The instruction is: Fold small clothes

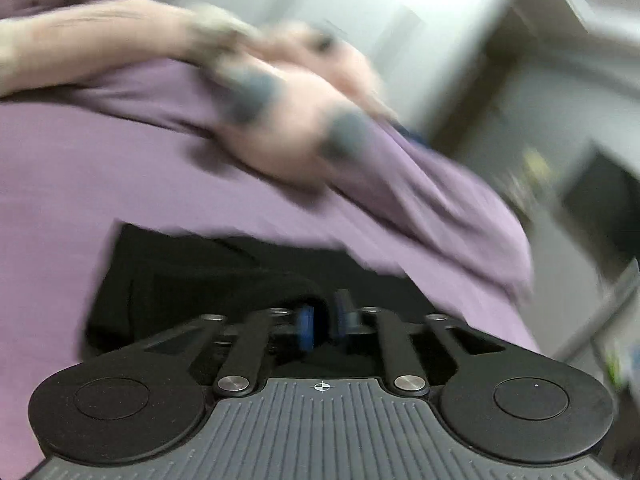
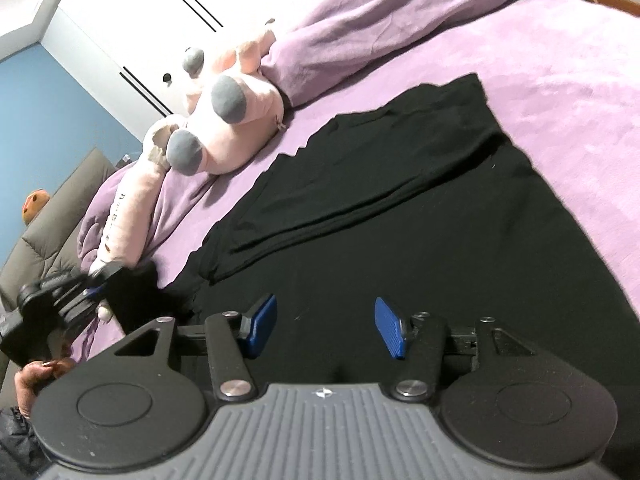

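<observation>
A black garment (image 2: 400, 208) lies spread on the purple bed sheet (image 2: 560, 80), with one part folded over its middle. My right gripper (image 2: 326, 330) is open and empty just above the garment's near edge. My left gripper (image 1: 322, 322) is shut on a corner of the black garment (image 1: 208, 276); that view is motion-blurred. The left gripper also shows in the right wrist view (image 2: 94, 286) at the garment's left corner, lifting it a little off the sheet.
A pink plush toy with grey spots (image 2: 224, 120) lies on the bed behind the garment, also blurred in the left wrist view (image 1: 288, 120). A bunched purple duvet (image 2: 380, 12) lies beyond it. A grey padded seat (image 2: 48, 224) and a white wardrobe (image 2: 160, 20) stand past the bed.
</observation>
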The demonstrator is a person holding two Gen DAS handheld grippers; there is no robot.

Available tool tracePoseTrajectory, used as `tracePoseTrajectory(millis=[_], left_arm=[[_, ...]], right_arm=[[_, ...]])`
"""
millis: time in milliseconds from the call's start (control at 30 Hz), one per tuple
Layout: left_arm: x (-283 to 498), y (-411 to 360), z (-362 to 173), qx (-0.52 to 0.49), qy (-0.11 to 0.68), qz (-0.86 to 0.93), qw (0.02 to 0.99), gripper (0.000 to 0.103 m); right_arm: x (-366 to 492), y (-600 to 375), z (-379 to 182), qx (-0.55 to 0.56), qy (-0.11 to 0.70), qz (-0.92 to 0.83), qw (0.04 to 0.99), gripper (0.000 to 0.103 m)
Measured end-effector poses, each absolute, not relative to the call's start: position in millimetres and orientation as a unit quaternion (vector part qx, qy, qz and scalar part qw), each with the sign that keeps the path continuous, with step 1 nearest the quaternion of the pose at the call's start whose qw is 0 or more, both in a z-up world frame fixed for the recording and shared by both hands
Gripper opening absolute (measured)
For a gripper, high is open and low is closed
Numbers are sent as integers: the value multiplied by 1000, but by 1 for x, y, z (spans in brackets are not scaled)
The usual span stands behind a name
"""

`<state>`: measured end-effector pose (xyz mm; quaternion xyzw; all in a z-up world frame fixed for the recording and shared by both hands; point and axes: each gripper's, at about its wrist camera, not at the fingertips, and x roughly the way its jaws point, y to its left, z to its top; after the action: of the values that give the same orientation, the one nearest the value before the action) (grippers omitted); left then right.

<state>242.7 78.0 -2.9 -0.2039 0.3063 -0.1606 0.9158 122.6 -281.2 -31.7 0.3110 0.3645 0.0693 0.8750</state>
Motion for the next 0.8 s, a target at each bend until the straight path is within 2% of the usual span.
tracePoseTrajectory(millis=[33, 67, 267, 500, 800], left_arm=[[243, 56, -10, -186, 323, -167, 913, 64], [242, 44, -17, -176, 335, -161, 911, 70], [207, 54, -57, -185, 393, -73, 898, 72], [178, 121, -58, -203, 380, 78, 899, 76], [150, 177, -63, -233, 382, 155, 881, 76]], right_arm=[[122, -284, -30, 311, 362, 71, 876, 55], [123, -286, -30, 312, 361, 72, 876, 55], [140, -289, -33, 292, 372, 88, 877, 56], [183, -223, -27, 177, 371, 155, 898, 56], [197, -102, -35, -174, 289, 171, 926, 54]])
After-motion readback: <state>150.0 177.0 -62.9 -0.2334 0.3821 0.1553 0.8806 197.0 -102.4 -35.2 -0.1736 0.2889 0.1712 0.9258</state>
